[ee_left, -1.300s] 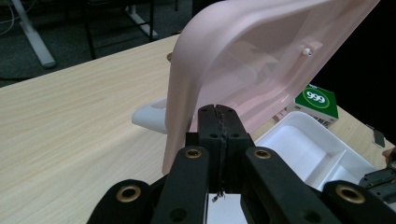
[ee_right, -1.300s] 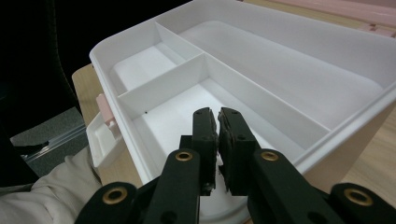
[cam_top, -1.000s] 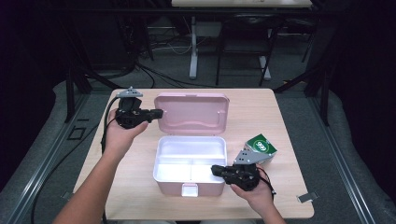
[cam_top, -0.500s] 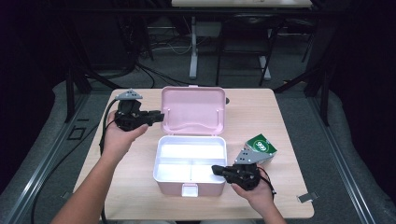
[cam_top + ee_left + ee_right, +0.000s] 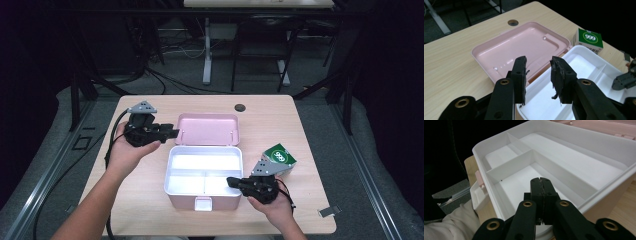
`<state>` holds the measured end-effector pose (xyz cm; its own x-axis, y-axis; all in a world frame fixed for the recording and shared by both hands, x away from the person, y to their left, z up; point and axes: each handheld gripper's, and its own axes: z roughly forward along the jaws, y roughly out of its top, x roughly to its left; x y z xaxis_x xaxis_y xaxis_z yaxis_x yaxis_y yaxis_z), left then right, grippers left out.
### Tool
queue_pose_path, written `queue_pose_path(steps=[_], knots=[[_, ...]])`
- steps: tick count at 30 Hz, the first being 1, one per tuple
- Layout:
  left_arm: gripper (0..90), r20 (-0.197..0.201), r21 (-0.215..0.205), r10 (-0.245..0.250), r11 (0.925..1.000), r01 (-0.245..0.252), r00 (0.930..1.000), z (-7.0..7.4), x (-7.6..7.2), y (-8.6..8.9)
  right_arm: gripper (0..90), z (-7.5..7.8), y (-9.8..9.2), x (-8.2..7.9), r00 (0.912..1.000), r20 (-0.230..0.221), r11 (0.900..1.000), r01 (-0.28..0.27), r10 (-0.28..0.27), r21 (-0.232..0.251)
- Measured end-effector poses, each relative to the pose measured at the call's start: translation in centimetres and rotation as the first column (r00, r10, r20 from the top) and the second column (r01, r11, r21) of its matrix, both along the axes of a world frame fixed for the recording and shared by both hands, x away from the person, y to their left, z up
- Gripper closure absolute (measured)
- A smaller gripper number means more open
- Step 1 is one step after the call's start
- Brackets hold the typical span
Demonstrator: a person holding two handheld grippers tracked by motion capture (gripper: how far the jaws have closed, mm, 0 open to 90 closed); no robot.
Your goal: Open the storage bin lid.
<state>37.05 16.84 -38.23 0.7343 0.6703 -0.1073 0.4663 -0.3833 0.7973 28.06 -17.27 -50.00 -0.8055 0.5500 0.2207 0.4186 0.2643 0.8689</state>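
Observation:
A pink box (image 5: pixel 200 201) with a white divided tray (image 5: pixel 205 161) stands open in the middle of the table. Its pink lid (image 5: pixel 207 129) lies tipped back behind it, hollow side up (image 5: pixel 524 47). My left gripper (image 5: pixel 171 133) hovers at the lid's left edge, open, with nothing between its worn pads (image 5: pixel 560 75). My right gripper (image 5: pixel 231 181) is shut and empty. It sits at the box's front right corner, and its tips (image 5: pixel 540 183) reach over the white rim (image 5: pixel 604 192) above a front compartment. All the tray's compartments (image 5: pixel 574 162) are empty.
A small green and white carton (image 5: pixel 279 157) marked 999 (image 5: pixel 589 38) stands on the table just right of the box, behind my right hand. A round cable hole (image 5: pixel 240 107) is in the tabletop behind the lid. A small clip (image 5: pixel 327 212) lies near the right front edge.
The pink lid has swung back and now lies lower behind the box. My left gripper has come down a little beside it. The right gripper has stayed put.

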Motion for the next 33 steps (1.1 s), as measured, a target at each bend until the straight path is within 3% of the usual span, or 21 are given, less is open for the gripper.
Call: queue_pose_path(steps=[6,10,12,14,17,19,20,21,23,24,25,29,31,32,33], knots=[[65.5,0.004,0.087,-0.064,0.9942,0.063,0.9980,0.7,-0.5,-0.8,90.0,0.0,0.1,0.0,1.0000,0.003,1.000,0.005,-0.005,0.006],[65.7,0.012,0.166,-0.103,0.9811,0.099,0.9946,1.1,-1.0,-1.6,88.5,0.0,0.1,0.0,1.0000,0.000,1.000,0.004,-0.004,0.007],[66.0,0.012,0.212,-0.132,0.9692,0.126,0.9912,1.4,-1.3,-2.1,88.0,0.0,0.1,0.0,1.0000,-0.004,1.000,0.003,-0.003,0.008],[66.3,0.009,0.235,-0.148,0.9618,0.141,0.9890,1.5,-1.4,-2.4,87.5,0.1,0.1,0.0,1.0000,-0.008,1.000,0.001,-0.001,0.003],[66.9,-0.009,0.291,-0.193,0.9384,0.187,0.9812,1.6,-1.4,-3.2,86.7,0.1,0.1,-0.1,1.0000,-0.007,1.000,0.001,-0.001,0.000],[67.5,-0.035,0.315,-0.234,0.9202,0.233,0.9717,1.4,-1.4,-3.9,86.1,0.1,0.2,-0.1,1.0000,-0.003,1.000,0.002,-0.002,0.000],[67.5,-0.052,0.342,-0.257,0.9034,0.259,0.9650,1.2,-1.4,-4.3,85.8,0.1,0.2,-0.1,1.0000,0.000,1.000,0.003,-0.003,0.000],[68.5,-0.067,0.378,-0.278,0.8819,0.282,0.9583,1.0,-1.4,-4.8,85.3,0.1,0.2,-0.1,1.0000,0.000,1.000,0.003,-0.003,0.000],[70.2,-0.089,0.407,-0.294,0.8611,0.305,0.9515,0.7,-1.4,-5.4,84.8,0.2,0.2,-0.1,1.0000,-0.004,1.000,0.004,-0.004,-0.004],[70.4,-0.101,0.426,-0.309,0.8456,0.322,0.9457,0.6,-1.4,-5.7,84.6,0.2,0.1,-0.1,1.0000,-0.009,1.000,-0.003,0.003,-0.004],[70.7,-0.110,0.441,-0.314,0.8348,0.329,0.9431,0.4,-1.4,-6.0,84.1,0.2,0.1,-0.1,0.9999,-0.010,1.000,-0.005,0.005,-0.002],[70.9,-0.137,0.470,-0.338,0.8052,0.361,0.9313,0.2,-1.2,-7.0,83.1,0.2,0.2,-0.1,0.9999,-0.009,1.000,-0.005,0.005,0.004],[68.9,-0.157,0.460,-0.351,0.8012,0.383,0.9232,0.2,-1.1,-7.3,82.7,0.2,0.2,-0.1,1.0000,-0.006,1.000,0.000,0.000,-0.002],[68.7,-0.161,0.463,-0.363,0.7935,0.395,0.9176,0.1,-1.0,-7.4,82.6,0.2,0.2,-0.1,1.0000,-0.006,1.000,0.000,0.000,-0.002],[68.8,-0.176,0.478,-0.372,0.7770,0.410,0.9113,0.1,-1.0,-7.7,82.5,0.2,0.2,-0.1,1.0000,-0.006,1.000,-0.001,0.001,-0.002]])
